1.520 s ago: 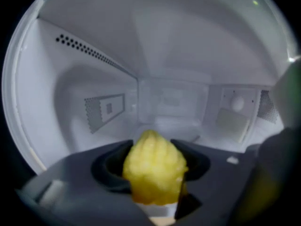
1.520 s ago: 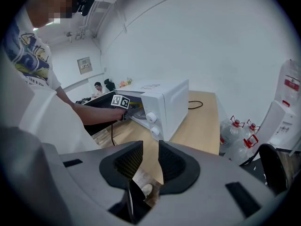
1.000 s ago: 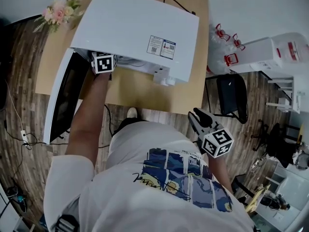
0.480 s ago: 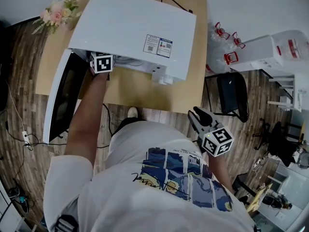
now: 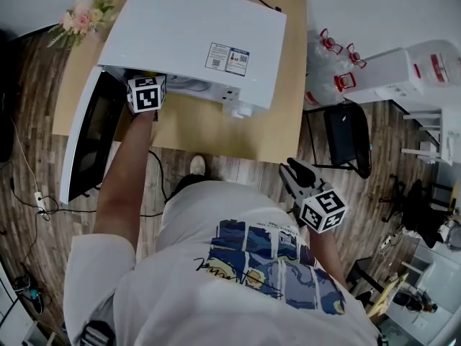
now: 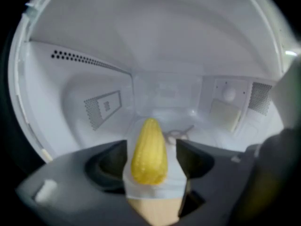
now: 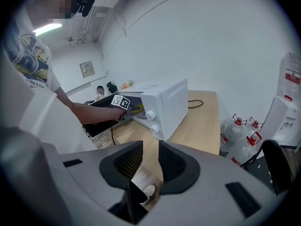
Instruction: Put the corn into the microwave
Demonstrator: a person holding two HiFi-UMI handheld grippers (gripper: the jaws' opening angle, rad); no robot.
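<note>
Scene: a person [image 5: 238,280] in a white printed T-shirt stands at a wooden table [image 5: 216,132], a 2-jaw gripper in each hand.
Microwave: a white microwave [image 5: 194,42] sits on the table, its dark-windowed door [image 5: 86,143] swung fully open to the person's left.
Left gripper: the left gripper [image 6: 151,147] reaches into the open cavity, and only its marker cube shows from above at the opening's edge.
Left jaws: spread wide and just opened further; the corn stands between them, with white cavity floor showing beside it on the right, so the pads no longer pinch it.
Corn: the yellow corn [image 6: 149,149] lies inside the microwave on the white floor near the front lip, its pointed end toward the back wall.
Right gripper: the right gripper [image 7: 150,157] hangs at the person's right side, well apart from the microwave and aimed down past the table's near edge.
Right jaws: a narrow gap between them, with only wooden floor and a shoe [image 5: 197,166] seen through it.
Surroundings: pink flowers [image 5: 83,16] at the table's far left corner; water bottles [image 5: 328,56] with red caps, a white water dispenser [image 5: 410,74] and a dark chair [image 5: 346,139] on the floor to the right.
</note>
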